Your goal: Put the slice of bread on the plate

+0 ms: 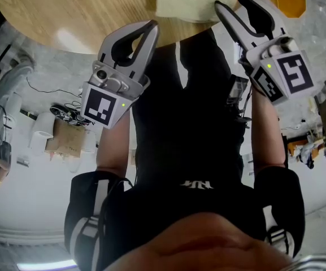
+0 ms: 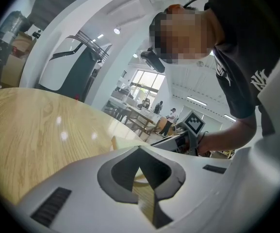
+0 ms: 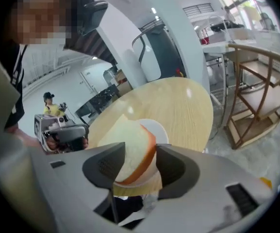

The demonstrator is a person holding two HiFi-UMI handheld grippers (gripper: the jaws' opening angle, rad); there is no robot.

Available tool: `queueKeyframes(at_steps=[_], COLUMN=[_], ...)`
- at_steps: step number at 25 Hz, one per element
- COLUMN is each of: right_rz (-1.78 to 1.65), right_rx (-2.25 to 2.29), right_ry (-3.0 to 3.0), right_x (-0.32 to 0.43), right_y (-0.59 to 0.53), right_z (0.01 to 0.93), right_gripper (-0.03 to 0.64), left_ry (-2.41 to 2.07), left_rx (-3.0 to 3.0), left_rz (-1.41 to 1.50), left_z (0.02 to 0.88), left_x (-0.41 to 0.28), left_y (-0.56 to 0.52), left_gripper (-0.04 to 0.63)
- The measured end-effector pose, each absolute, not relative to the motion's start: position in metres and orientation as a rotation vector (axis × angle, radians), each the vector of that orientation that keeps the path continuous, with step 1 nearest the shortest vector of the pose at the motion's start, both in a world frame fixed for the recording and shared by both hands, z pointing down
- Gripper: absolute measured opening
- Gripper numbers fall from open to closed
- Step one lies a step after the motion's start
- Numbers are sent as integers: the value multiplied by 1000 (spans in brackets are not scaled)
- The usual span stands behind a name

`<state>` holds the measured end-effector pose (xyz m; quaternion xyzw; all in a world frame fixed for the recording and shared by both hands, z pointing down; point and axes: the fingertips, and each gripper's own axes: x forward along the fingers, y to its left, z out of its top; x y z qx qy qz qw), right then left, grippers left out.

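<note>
The right tongs (image 3: pixel 140 165) stood wide astride the slice of bread (image 3: pixel 130 142) resting on the plate (image 3: pixel 160 130) near the worktop (image 1: pixel 66 10) edge, so a clean release probably meant withdrawing straight back without snagging it, while the left tongs (image 1: pixel 150 27) hung closed and empty.

The head view's top edge crops the pale orange-crusted bread slice (image 1: pixel 182 1), which hides most of the white round plate (image 3: pixel 161 131).

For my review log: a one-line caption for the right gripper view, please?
Right gripper, jaws open, straddles the slice of bread on a white plate on the wooden table.
</note>
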<state>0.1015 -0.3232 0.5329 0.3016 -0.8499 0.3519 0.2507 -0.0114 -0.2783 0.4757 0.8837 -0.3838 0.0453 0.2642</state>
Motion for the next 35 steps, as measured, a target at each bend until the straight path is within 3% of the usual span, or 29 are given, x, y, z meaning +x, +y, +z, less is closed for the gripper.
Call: queueKeyframes(at_steps=[12, 15, 18, 21, 23, 29, 35], right_rz=[137, 97, 53, 50, -19, -86, -141], right_rx=[682, 617, 625, 610, 595, 572, 524], right_ry=[-2455, -2483, -2550, -2547, -2581, -2725, -2841], right_x=[79, 71, 69, 71, 68, 12, 4], right_y=[-342, -322, -319, -326, -332, -333, -315], right_z=[513, 498, 443, 407, 376, 307, 245], right_gripper=[210, 203, 153, 31, 6, 5, 3], left_ry=[-1030, -1045, -1056, -1061, -1061, -998, -1008], left_rx=[2404, 2394, 2438, 2535, 2626, 2779, 2828], left_rz=[109, 87, 49, -46, -81, -198, -300], left_z=[489, 479, 427, 355, 307, 228, 185], left_x=[-13, -22, -28, -41, -49, -104, -104], left_y=[-285, -278, -279, -294, -301, -294, -264], left_gripper=[9, 9, 9, 9, 9, 9, 9])
